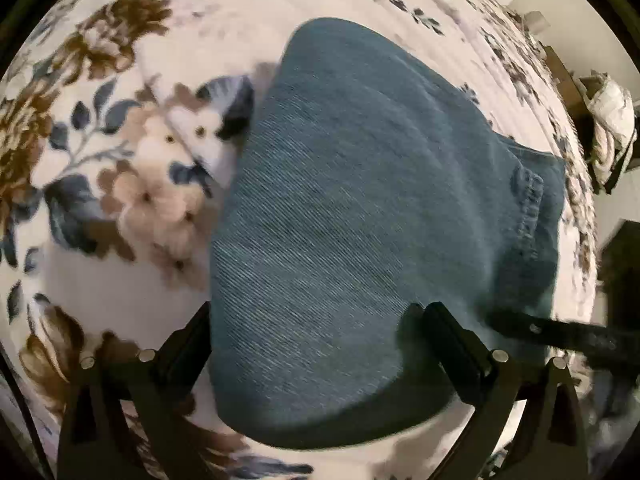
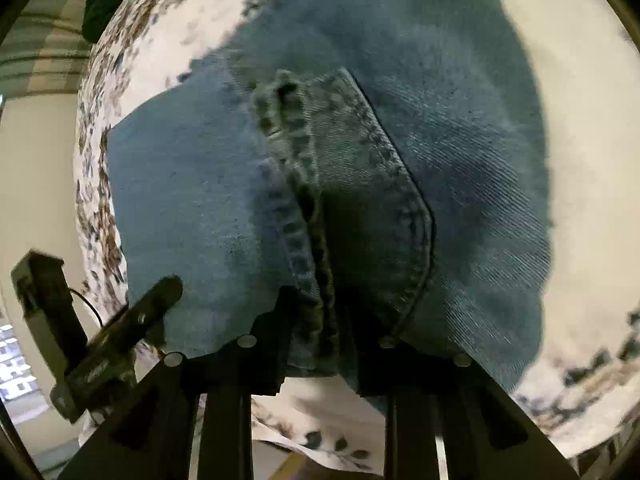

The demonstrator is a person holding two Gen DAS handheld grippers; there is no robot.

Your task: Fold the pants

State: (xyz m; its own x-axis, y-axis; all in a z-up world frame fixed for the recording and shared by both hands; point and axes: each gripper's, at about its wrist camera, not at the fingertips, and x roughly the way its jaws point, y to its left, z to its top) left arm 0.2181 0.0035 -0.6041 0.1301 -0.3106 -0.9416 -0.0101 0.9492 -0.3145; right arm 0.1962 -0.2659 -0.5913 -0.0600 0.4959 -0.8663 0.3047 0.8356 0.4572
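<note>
The blue denim pants (image 1: 360, 200) lie on a floral bedspread (image 1: 100, 160), with a folded layer lifted. My left gripper (image 1: 316, 320) is open, its fingers (image 1: 452, 340) spread wide with the near folded edge of the denim between them. My right gripper (image 2: 316, 320) is shut on the stitched hem seam (image 2: 304, 200) of the pants (image 2: 460, 140) and holds it just above the bed. The right gripper's finger also shows in the left wrist view (image 1: 560, 332) at the right edge of the denim. The left gripper shows at the lower left of the right wrist view (image 2: 120, 332).
The floral bedspread (image 2: 580, 120) spreads all around the pants. A bundle of cloth (image 1: 608, 128) sits beyond the bed's far right edge. Dark furniture (image 1: 624, 264) stands to the right of the bed. A wall and floor (image 2: 32, 160) show past the bed's edge.
</note>
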